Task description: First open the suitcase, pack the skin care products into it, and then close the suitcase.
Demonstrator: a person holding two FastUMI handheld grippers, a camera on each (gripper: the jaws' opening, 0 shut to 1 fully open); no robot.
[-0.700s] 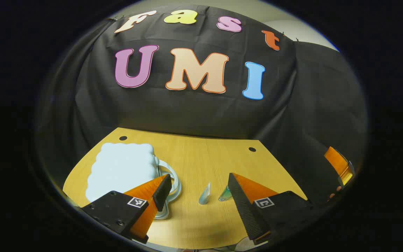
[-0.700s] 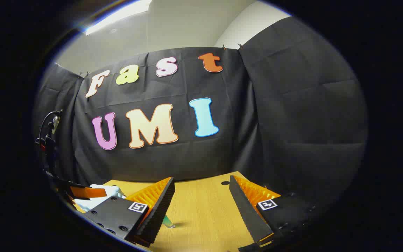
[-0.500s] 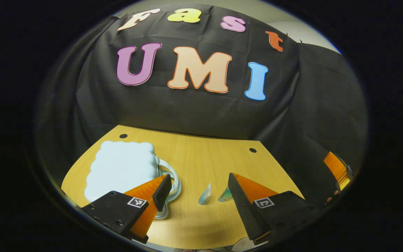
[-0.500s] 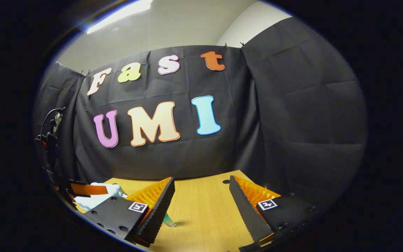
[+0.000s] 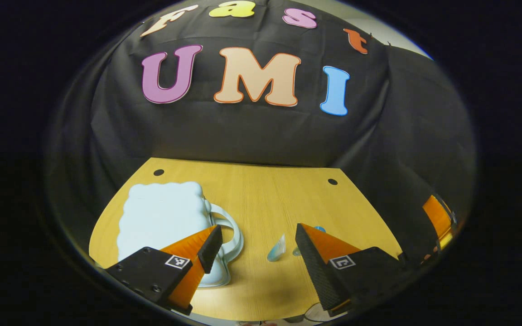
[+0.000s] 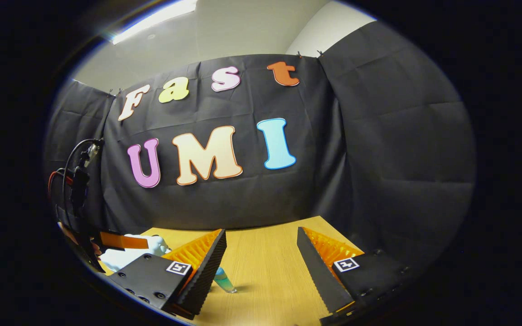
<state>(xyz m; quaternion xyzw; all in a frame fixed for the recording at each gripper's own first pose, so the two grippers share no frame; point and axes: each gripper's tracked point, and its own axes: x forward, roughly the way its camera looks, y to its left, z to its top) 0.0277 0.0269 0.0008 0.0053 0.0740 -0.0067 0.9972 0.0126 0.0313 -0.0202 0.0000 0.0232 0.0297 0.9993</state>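
Suitcase (image 5: pixel 163 215) at 9 o'clock lying shut; tubes (image 5: pixel 277 249) on table (image 5: pixel 270 194) unpacked. Left gripper (image 5: pixel 257 246) and right gripper (image 6: pixel 261 251) spread apart, empty. All steps remaining.

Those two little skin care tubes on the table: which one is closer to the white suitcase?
The pale clear tube is; the other tube is half hidden behind the left gripper, farther from the suitcase.

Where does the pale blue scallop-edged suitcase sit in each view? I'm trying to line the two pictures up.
Left gripper view: the pale blue scallop-edged suitcase lies closed on the wooden table, lower left, behind the left finger.
Right gripper view: a corner of it peeks out at the lower left edge.
Shared landmark: the small clear blue-green bottle standing on the table.
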